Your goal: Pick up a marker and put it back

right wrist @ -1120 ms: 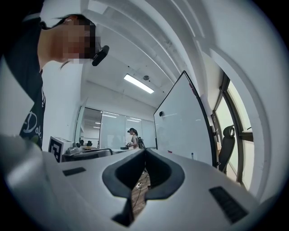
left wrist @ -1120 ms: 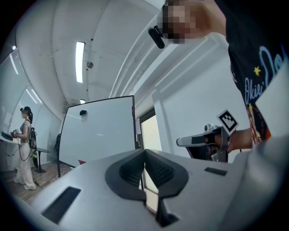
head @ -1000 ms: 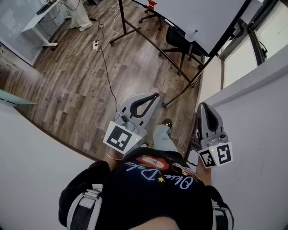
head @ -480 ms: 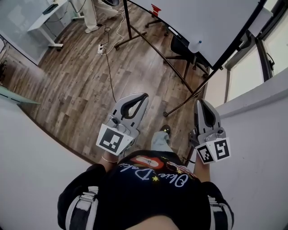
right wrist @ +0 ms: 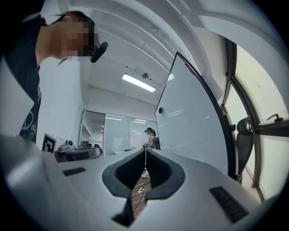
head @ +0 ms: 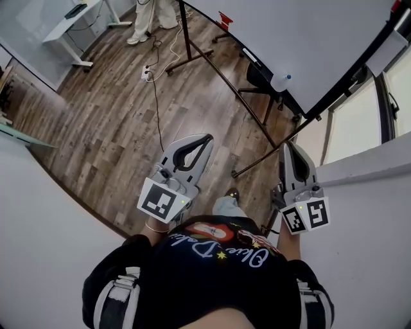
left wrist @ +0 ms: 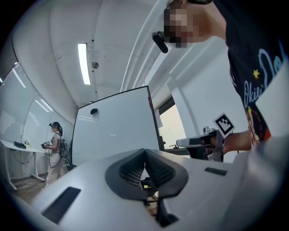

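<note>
Tiny red marker (head: 223, 18), perhaps

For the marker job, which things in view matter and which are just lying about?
Job in hand:
- left tongs, shut, empty
- right tongs, shut, empty
- whiteboard, where a marker would likely sit; none can be made out

Just lying about:
- office chair
- desk
- power strip with its cable on the floor
- another person's legs
</note>
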`<state>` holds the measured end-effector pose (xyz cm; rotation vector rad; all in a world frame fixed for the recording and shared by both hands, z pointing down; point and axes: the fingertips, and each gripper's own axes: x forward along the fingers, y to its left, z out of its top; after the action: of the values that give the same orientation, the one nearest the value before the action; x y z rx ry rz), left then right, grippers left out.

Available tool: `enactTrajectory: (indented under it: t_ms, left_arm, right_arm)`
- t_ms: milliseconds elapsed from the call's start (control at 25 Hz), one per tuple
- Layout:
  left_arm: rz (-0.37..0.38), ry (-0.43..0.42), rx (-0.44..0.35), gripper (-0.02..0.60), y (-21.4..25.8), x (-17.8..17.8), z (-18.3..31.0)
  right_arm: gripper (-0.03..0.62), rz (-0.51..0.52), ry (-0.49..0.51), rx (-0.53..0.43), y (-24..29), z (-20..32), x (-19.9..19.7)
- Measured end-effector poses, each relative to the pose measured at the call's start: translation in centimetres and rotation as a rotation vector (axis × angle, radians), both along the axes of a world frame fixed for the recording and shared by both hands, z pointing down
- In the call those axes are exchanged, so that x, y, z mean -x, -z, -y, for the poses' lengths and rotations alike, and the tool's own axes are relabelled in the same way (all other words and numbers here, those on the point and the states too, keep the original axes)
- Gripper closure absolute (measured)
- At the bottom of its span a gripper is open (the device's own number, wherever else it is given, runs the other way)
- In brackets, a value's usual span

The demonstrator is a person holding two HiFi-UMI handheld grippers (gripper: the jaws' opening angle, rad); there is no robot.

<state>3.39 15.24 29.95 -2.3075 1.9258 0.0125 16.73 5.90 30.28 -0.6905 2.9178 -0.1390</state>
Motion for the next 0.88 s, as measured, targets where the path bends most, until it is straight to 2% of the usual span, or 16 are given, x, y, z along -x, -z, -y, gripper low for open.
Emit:
enactTrajectory:
  t_ms: [400,880]
  left_arm:
    - [0.019,0.030,-0.011,0.578,0.0,1.9,6.6]
    - [0.016,0.022,-0.001,0.578,-1.4,1.0,14.0]
  right_arm:
    - [0.594,-0.007,0.027,0.007,-0.5,6.4,1.3]
    - [0.592,-0.021,0.020,0.017,-1.7,13.5,0.4]
